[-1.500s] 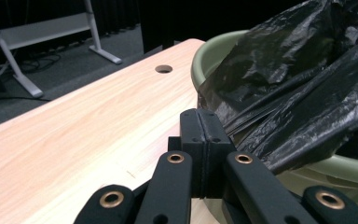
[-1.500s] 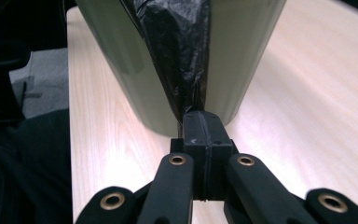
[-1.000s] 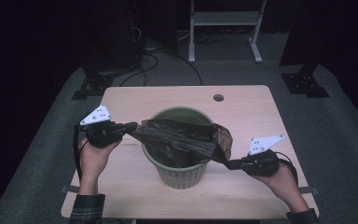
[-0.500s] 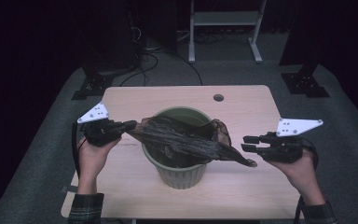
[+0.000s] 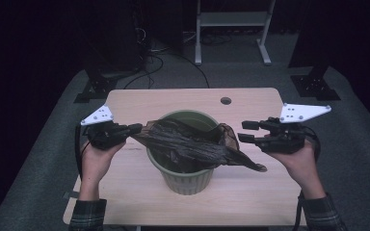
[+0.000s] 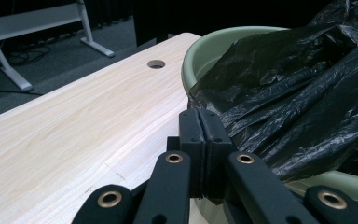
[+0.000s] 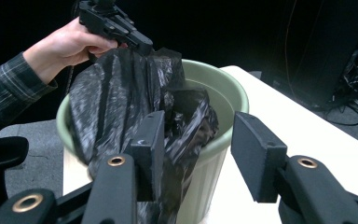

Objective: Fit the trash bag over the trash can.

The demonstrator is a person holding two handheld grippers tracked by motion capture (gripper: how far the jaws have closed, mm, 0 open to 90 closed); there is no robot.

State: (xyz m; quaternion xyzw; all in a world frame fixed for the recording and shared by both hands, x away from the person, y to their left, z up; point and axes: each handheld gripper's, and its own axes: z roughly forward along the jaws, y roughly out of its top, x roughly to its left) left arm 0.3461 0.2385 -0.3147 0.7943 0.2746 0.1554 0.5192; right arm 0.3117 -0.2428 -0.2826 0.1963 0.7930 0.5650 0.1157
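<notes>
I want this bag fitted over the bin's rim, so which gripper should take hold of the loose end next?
Right. The right gripper is open and free, close to the black bag's loose end hanging over the green bin. The left gripper is shut on the bag's other edge, anchoring it.

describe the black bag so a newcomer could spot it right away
On the light wooden table stands a ribbed pale-green bin. Draped across its rim lies the black bag, crinkled and glossy, its left corner pinched in the left gripper. It is the one soft, dark, shiny thing there; its right end hangs free.
</notes>
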